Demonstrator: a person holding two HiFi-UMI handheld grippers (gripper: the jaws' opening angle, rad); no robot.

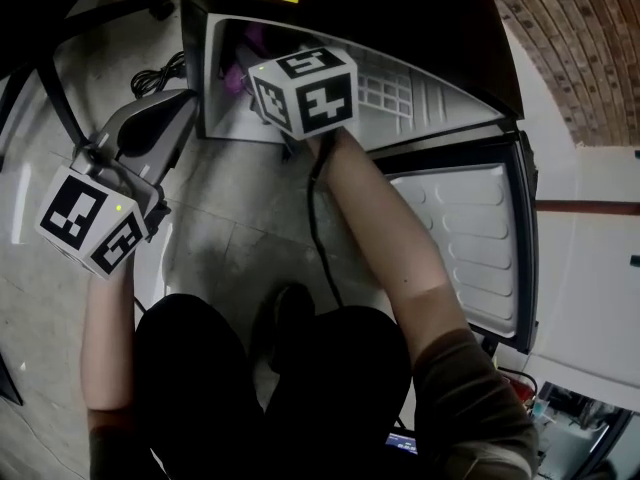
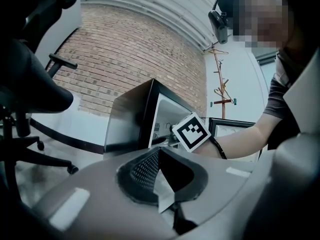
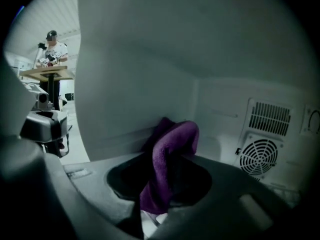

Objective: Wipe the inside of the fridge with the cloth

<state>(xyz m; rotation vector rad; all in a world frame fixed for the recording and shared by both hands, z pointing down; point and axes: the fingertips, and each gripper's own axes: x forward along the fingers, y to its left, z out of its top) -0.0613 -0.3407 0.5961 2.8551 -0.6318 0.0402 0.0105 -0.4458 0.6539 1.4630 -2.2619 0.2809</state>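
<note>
Inside the fridge (image 3: 145,69), the right hand-held gripper (image 3: 158,191) clamps a bunched fuzzy purple cloth (image 3: 174,141); left hand-held gripper (image 2: 161,180) closed.

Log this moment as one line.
right gripper: shut on cloth, inside fridge | cloth: against inner side wall | left gripper: shut, empty, outside fridge | door: open

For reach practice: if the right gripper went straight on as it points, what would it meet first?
Probably the white plastic fridge wall, reached first by the purple terry cloth clamped in the right gripper.
</note>
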